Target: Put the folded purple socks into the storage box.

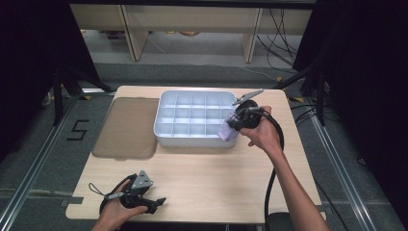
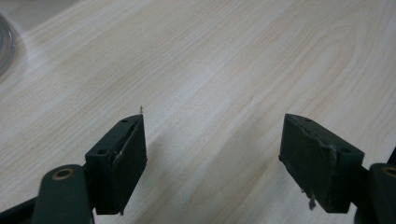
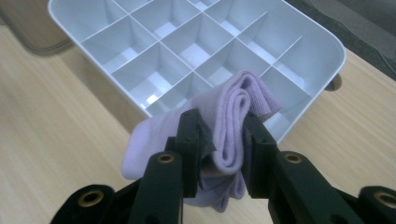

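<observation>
High view: white plastic tray w/ grid of square compartments (image 1: 166, 126) sits on pale wooden table (image 1: 216, 178), toward the far side. Flat grey-brown translucent lid (image 1: 126, 127) lies just left of tray, touching or nearly so. Right gripper (image 1: 230, 126) is at tray's near right corner, clamped on a folded lilac cloth (image 1: 226, 132) that hangs over that corner's rim. Left gripper (image 1: 156, 204) rests well apart from tray, at table's near edge, left of centre, jaws pointing right.

Left gripper view: two black jaws stand wide apart over bare wood grain, nothing betw. them. A curved clear edge shows at far left; can't tell what it is.

Right gripper view: jaws pinch the lilac cloth in its rolled middle; folds bulge up betw. the pads (image 3: 196, 135), a looser flap droops to the left and below. Cloth is above tray's near corner, over the rim and the compartment beside it, not yet down in any cell. Compartments in sight are empty. Lid's corner shows beyond tray, top left.
</observation>
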